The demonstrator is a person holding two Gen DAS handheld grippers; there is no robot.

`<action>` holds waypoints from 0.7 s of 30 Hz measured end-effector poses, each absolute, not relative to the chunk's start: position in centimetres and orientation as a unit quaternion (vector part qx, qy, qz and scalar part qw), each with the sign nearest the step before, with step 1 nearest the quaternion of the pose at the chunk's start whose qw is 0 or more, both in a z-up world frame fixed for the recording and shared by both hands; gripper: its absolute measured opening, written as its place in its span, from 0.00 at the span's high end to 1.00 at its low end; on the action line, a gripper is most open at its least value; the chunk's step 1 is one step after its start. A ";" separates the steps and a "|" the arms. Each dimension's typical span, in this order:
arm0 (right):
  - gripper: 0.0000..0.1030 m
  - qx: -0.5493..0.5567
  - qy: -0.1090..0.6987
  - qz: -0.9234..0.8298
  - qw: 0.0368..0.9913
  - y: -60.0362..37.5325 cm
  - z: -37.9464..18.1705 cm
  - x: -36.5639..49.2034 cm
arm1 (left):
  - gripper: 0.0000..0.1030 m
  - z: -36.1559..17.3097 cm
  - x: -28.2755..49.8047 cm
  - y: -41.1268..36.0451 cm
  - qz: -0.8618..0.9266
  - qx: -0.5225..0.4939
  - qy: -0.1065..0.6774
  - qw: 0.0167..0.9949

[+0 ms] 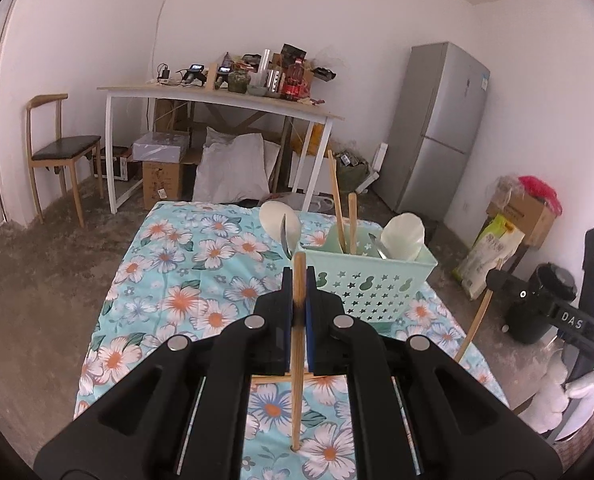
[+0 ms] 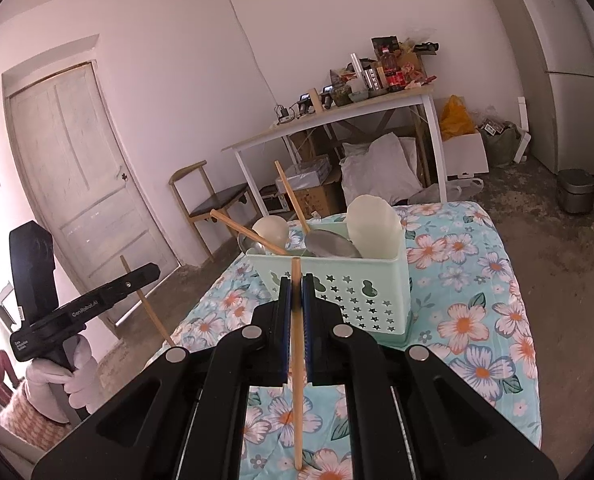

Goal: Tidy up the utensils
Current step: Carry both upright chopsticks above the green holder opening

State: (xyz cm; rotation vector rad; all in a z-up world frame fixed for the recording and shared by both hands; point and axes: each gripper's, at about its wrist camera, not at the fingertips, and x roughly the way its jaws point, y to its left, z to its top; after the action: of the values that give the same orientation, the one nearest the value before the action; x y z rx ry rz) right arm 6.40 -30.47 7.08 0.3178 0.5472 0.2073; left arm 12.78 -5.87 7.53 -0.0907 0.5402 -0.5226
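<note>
— Two chopsticks, one per hand. Start with the left wrist view: what have you got?

— My left gripper [image 1: 298, 280] is pinched almost shut on a wooden chopstick [image 1: 297, 360], which stands close to upright between the blue pads, its lower tip near the floral cloth [image 1: 169, 280]. Another chopstick lies flat on the cloth beneath my jaws. The mint basket [image 1: 369, 284] sits just ahead and to the right, already holding two upright chopsticks [image 1: 343, 208], a metal spoon and two pale ladles. At the right edge I see my other gripper with its stick slanting down.

— And the right wrist view?

— Much the same. My right gripper [image 2: 295, 292] is clamped nearly closed on its own chopstick [image 2: 296, 360], also near vertical. The basket [image 2: 361, 288] is right in front, slightly right of centre, with chopsticks [image 2: 291, 196] leaning out to the left of a metal ladle and a white ladle [image 2: 373, 228]. My left gripper shows at the far left, well apart from the basket.

— How would you finish the step well?

— I judge each stick must rise until its lower tip clears the rim, then travel over the compartment with the other chopsticks before I let go. I'd keep the squeeze firm so the thin stick doesn't swivel, go one hand at a time, and lower it in, not drop it, since the leaning sticks could deflect it.
</note>
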 end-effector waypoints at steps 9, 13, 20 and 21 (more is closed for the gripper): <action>0.94 0.149 0.280 0.104 0.943 -30.0 7.2 6.6 | 0.95 7.9 13.2 -7.2 -0.237 -0.016 0.282 0.930; 0.94 0.149 0.281 0.105 0.942 -29.9 7.3 6.6 | 0.95 8.0 13.1 -7.5 -0.232 -0.006 0.285 0.930; 0.94 0.149 0.281 0.105 0.942 -29.8 7.4 6.6 | 0.95 8.2 12.9 -7.7 -0.229 0.003 0.288 0.930; 0.94 0.149 0.280 0.105 0.942 -29.8 7.4 6.6 | 0.95 8.2 12.9 -7.7 -0.228 0.003 0.287 0.930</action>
State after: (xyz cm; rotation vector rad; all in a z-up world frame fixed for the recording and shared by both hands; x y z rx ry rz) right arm 6.58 -29.82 7.38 0.3040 0.5718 0.2135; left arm 12.86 -7.73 8.19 0.0063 0.5870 -0.4678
